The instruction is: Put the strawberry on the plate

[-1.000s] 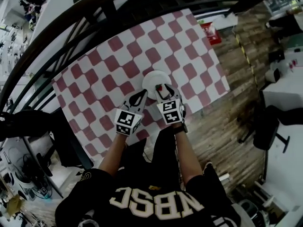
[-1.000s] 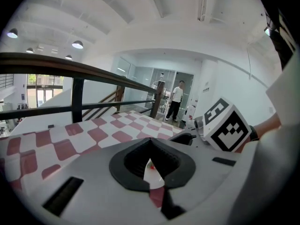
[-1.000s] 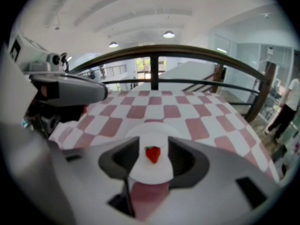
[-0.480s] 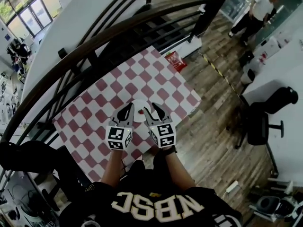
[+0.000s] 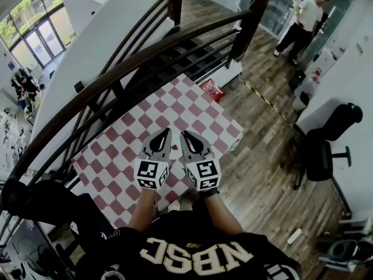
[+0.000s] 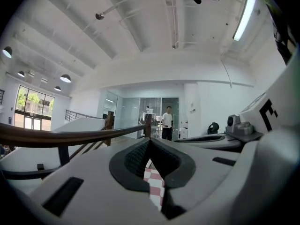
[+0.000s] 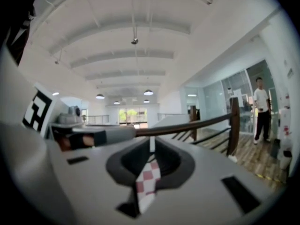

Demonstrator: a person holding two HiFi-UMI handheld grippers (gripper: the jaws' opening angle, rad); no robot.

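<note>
Head view: the white left gripper (image 5: 164, 133) and white right gripper (image 5: 185, 135), each carrying a square-marker cube, sit side by side, tips near each other, over the red-and-white checked tablecloth (image 5: 175, 107). A dark curved wooden handrail (image 5: 116, 74) runs beyond it, and the strawberry and plate don't show up anywhere, so no telling where they are. Left gripper view: jaw tips meet with nothing in them, just a sliver of cloth behind; right gripper view: those jaws are closing, down to a thin slit, empty too.
</note>
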